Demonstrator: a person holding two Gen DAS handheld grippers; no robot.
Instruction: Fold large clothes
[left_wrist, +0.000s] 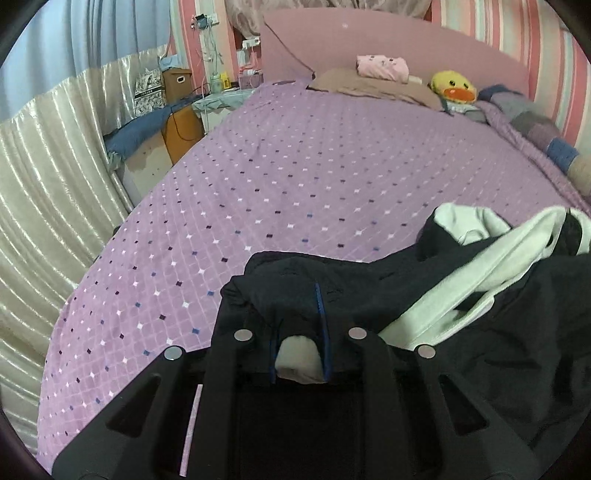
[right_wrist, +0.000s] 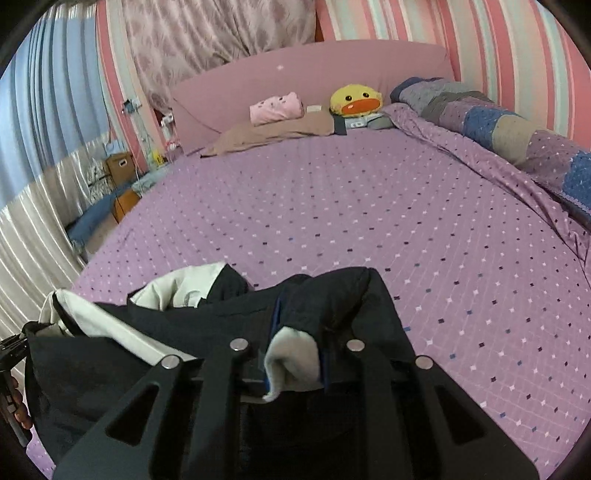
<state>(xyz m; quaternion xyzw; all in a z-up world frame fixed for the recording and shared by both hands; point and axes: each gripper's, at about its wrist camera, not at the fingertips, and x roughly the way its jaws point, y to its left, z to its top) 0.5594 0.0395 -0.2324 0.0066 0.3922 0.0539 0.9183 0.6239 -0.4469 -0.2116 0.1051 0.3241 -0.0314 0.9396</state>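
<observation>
A large dark navy garment with a white lining (left_wrist: 461, 295) hangs between my two grippers above the near end of the bed. My left gripper (left_wrist: 299, 350) is shut on one bunched edge of it, white lining showing between the fingers. My right gripper (right_wrist: 295, 358) is shut on another bunched edge of the same garment (right_wrist: 332, 295). The cloth drapes over both sets of fingers and hides the tips. The other gripper shows at the left edge of the right wrist view (right_wrist: 11, 347).
The bed has a purple dotted sheet (left_wrist: 295, 177) and a pink headboard (right_wrist: 314, 74). At its head lie a brown pillow (right_wrist: 277, 129), a folded pink cloth (right_wrist: 275, 107) and a yellow duck plush (right_wrist: 354, 99). A patchwork quilt (right_wrist: 498, 118) lies along the right. Boxes and a curtain stand left.
</observation>
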